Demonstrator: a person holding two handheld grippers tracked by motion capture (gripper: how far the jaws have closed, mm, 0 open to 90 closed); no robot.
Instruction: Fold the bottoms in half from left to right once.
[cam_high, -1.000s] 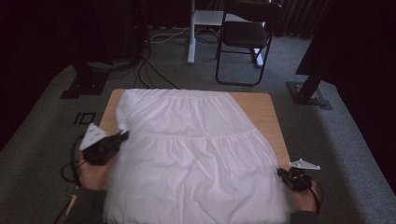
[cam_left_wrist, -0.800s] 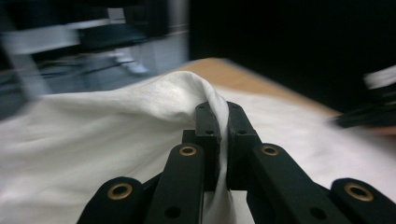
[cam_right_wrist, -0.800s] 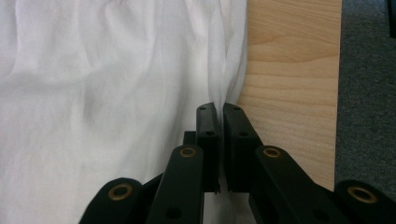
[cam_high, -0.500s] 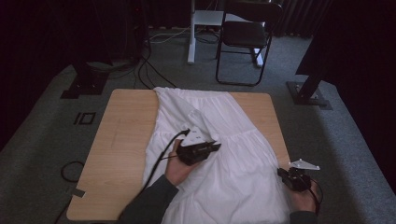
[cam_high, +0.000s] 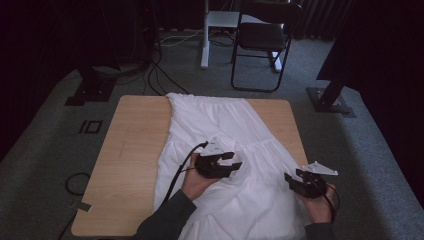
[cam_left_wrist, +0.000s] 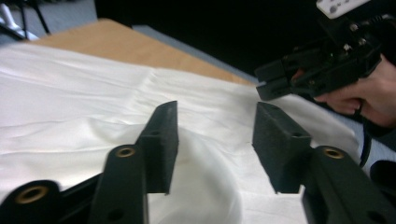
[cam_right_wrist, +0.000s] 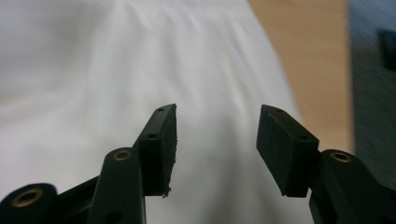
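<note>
White cotton cloth (cam_high: 220, 150), folded over toward the frame's right, covers the right half of the pale wooden worktop (cam_high: 125, 150). Left claw (cam_high: 231, 163), just opened, hovers empty mid-cloth; right claw (cam_high: 295, 181), also just opened, lower right.

White cloth (cam_high: 220, 130) on light-brown wooden table (cam_high: 130, 150).

Tongs (cam_right_wrist: 215, 140) parted (nothing between), white cloth (cam_right_wrist: 116, 70)

Grey carpet (cam_high: 380, 165) is covering the floor around the wooden surface (cam_high: 131, 150). A black folding chair (cam_high: 260, 40) is standing behind, and cables (cam_high: 160, 75) are lying near dark curtains (cam_high: 60, 35).
</note>
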